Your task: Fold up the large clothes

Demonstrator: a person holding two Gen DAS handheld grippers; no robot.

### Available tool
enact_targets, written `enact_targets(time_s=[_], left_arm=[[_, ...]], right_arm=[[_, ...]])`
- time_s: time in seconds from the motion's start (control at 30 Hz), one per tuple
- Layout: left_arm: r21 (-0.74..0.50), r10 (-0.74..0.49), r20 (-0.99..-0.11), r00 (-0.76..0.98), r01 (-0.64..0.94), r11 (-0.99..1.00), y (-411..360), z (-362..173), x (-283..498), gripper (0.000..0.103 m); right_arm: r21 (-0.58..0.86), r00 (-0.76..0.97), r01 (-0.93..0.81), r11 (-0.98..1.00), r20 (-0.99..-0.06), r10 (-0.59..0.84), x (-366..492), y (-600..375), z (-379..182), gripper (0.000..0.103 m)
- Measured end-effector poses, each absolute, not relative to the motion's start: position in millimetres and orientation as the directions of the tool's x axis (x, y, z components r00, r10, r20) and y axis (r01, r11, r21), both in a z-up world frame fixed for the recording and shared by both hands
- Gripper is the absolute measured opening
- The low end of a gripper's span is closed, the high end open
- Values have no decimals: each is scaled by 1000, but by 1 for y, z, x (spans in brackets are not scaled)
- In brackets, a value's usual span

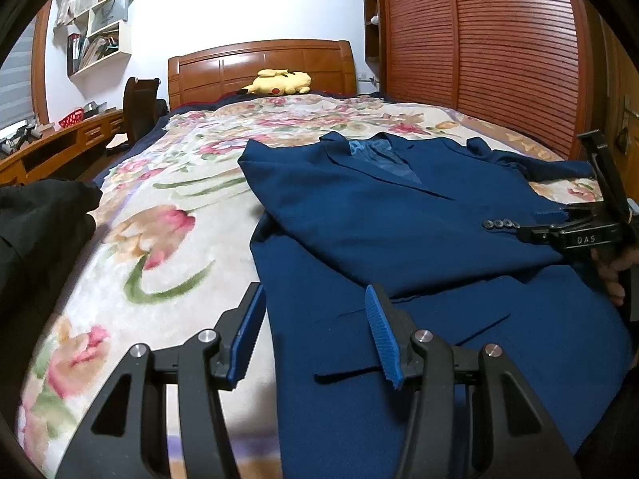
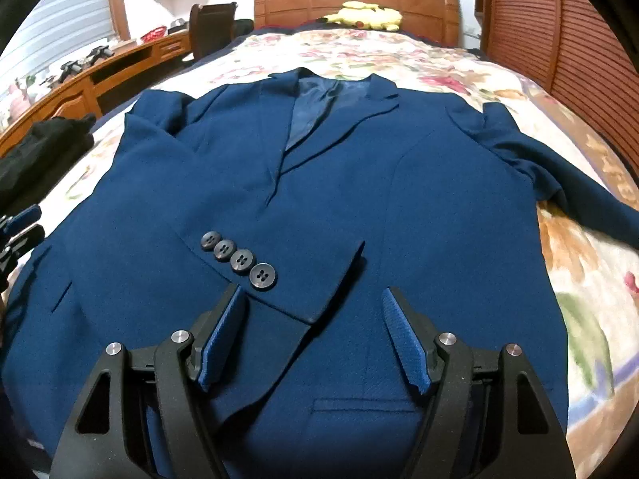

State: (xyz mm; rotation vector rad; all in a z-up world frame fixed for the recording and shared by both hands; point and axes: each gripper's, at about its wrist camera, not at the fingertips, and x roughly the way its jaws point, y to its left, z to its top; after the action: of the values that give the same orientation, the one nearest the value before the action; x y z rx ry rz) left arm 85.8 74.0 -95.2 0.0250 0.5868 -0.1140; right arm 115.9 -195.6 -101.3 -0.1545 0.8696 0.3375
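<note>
Bed (image 2: 439,56), floral blanket: blue suit jacket (image 2: 319,183) front up, one sleeve (image 2: 255,279) folded across chest, other sleeve (image 2: 559,175) splayed. Left gripper (image 1: 315,331) and right gripper (image 2: 315,335) both agape, empty, above hem. Step: sleeve folding; next, grasp splayed sleeve

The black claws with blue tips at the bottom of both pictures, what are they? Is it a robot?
No robot: a person holds a two-finger gripper in each hand, each with a camera looking along its fingers. One picture comes from the left gripper, the other from the right gripper. Both are open and hold nothing. On the flowered blanket lies a dark blue suit jacket, front up, one sleeve folded across it, showing four grey buttons. A yellow plush toy rests by the wooden headboard.
</note>
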Motion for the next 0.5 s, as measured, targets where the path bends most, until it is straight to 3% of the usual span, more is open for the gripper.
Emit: enact_targets(time_s=[0.17,0.33,0.43,0.5], left_arm=[[-39,-108,-549,829,103,994,79,-98,85,51],[-34,-99,-549,830,96,995,79,-100,86,51],[-27,-94,-557,825,95,995,78,-99,86,51],[-16,-96,-569,817,106,994,76,-97,88,51]], right_arm=[[-17,607,-355,935,-765,217,113,-193,-102,67],[-31,605,-395,918,-761,234,108,-185,-102,41],[-42,611,-409,912,-755,239,104,-181,-99,17],[-23,608,-416,909,-750,259,103,-183,-94,12]])
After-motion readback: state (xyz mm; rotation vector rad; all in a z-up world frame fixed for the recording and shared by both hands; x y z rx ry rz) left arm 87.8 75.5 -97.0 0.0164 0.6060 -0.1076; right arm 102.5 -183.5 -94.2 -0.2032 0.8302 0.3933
